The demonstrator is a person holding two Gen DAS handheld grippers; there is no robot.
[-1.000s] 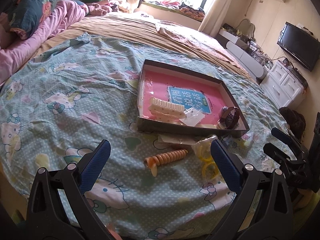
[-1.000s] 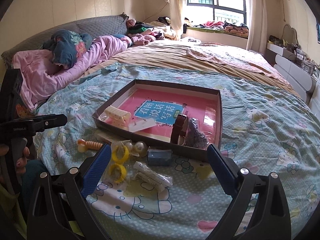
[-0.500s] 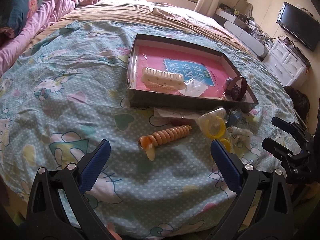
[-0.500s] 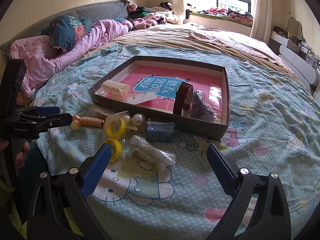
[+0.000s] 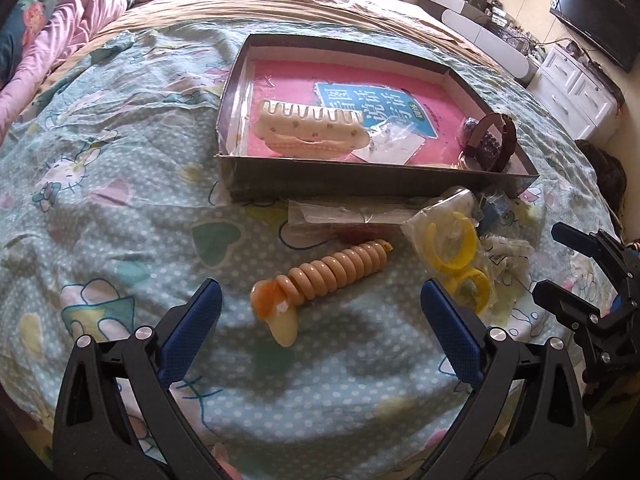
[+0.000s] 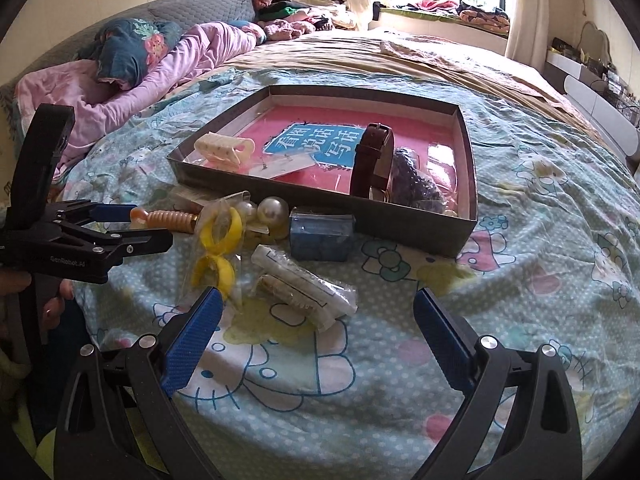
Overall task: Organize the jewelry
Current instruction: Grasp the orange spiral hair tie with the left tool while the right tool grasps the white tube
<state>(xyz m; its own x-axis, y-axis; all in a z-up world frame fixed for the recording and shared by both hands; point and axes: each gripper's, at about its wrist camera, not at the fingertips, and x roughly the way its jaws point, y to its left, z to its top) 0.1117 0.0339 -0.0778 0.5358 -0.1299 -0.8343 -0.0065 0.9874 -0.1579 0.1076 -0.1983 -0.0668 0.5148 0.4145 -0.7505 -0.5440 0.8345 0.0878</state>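
- The left gripper (image 5: 320,308) hung with fingers spread wide around the ribbed orange hair clip (image 5: 320,276) on the bedspread (image 5: 120,184), apparently lined up to pinch it
- The right gripper (image 6: 316,324) was likewise spread and empty, just short of a bagged white clip (image 6: 304,284)
- The dark tray (image 6: 320,196) already held a cream claw clip (image 5: 310,132) and a brown watch (image 6: 372,160), so loose pieces probably belonged there
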